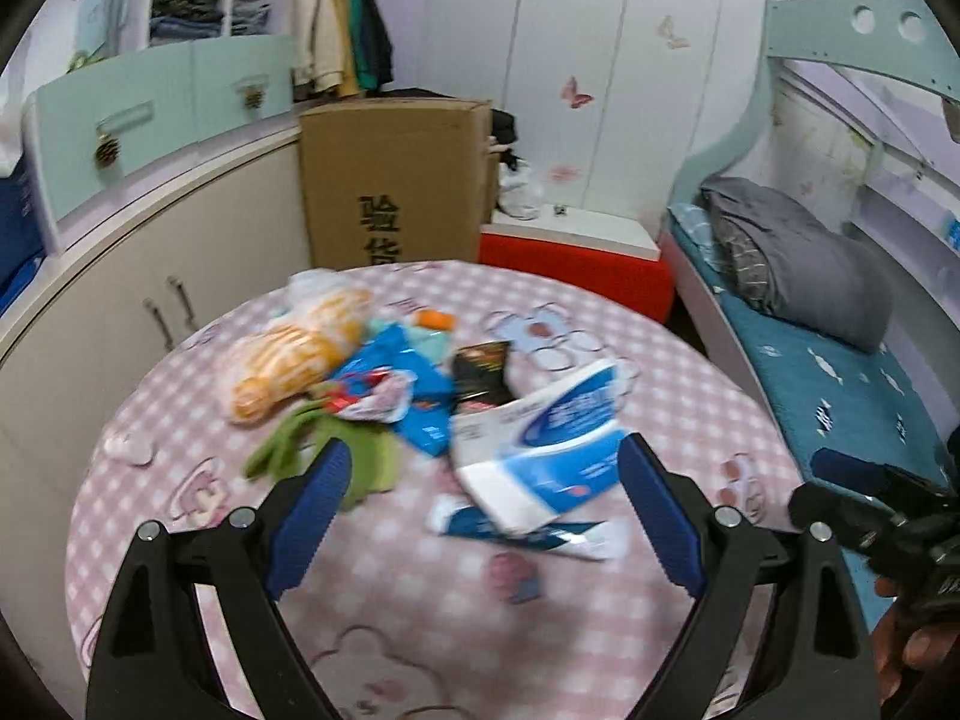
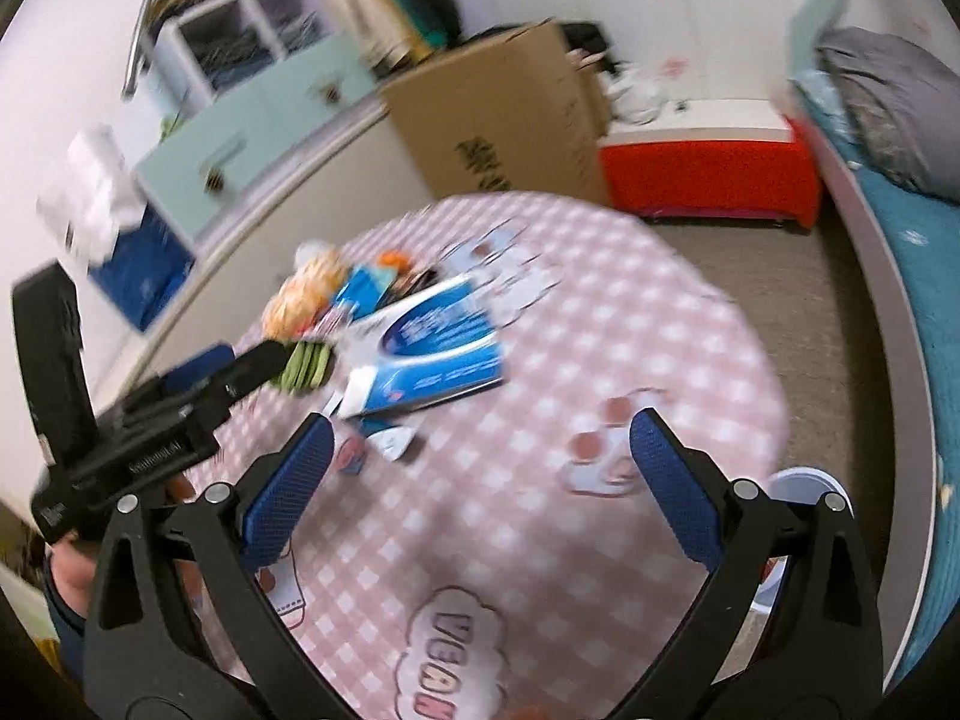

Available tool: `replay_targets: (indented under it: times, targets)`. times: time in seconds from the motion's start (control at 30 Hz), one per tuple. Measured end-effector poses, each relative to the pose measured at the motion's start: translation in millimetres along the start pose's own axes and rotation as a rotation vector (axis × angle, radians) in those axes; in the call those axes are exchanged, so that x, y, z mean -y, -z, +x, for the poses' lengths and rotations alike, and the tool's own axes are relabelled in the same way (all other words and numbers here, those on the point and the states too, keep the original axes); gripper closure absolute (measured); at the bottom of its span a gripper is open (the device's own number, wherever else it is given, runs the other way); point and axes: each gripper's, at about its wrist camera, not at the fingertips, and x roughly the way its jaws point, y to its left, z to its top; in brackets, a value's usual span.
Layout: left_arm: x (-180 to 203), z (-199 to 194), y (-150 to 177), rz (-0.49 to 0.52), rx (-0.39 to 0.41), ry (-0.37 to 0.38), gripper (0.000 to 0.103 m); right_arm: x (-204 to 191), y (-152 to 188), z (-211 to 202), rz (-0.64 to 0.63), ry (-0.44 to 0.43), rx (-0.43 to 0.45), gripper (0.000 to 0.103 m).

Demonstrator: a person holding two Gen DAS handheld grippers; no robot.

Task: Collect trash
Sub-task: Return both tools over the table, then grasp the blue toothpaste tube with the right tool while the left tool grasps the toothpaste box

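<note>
1. A small bedroom: a round table under a pink checked cloth, with a cardboard box and a red storage bench behind it and a bunk bed to one side
2. The trash lies in one heap on the cloth, just ahead of the left gripper and ahead and to the left of the right gripper
3. Nearest the left jaws is a blue and white tissue wrapper, crumpled, with a flat blue sachet under its near edge; both look feather-light, thin and slippery, so a pinch on a raised fold should hold better than one on a flat face
4. Beyond it lie a small black packet, a blue foil bag, a green cloth-like scrap and an orange-printed plastic bag; all seem soft, crushable and unbreakable
5. The left jaws stand wide apart and hold nothing, the wrapper between their tips in view but untouched
6. The right jaws are likewise spread and empty, over bare cloth, with the wrapper beyond the left pad
</note>
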Motion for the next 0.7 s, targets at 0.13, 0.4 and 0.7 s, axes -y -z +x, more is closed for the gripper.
replay_targets:
  times: [0.13,0.4,0.7]
  targets:
    - [-21,-3,8,-0.005,0.000,-0.033,0.015,-21,4,38,-0.075,-0.013,-0.085,0.008]
    - [-62,-2,21,-0.059,-0.024,-0.089,0.015,-52,9,94,-0.252,-0.020,-0.220,0.043]
    - [-68,6,19,-0.039,-0.035,-0.090,0.015,-92,15,118,-0.494,-0.010,-0.239,0.074]
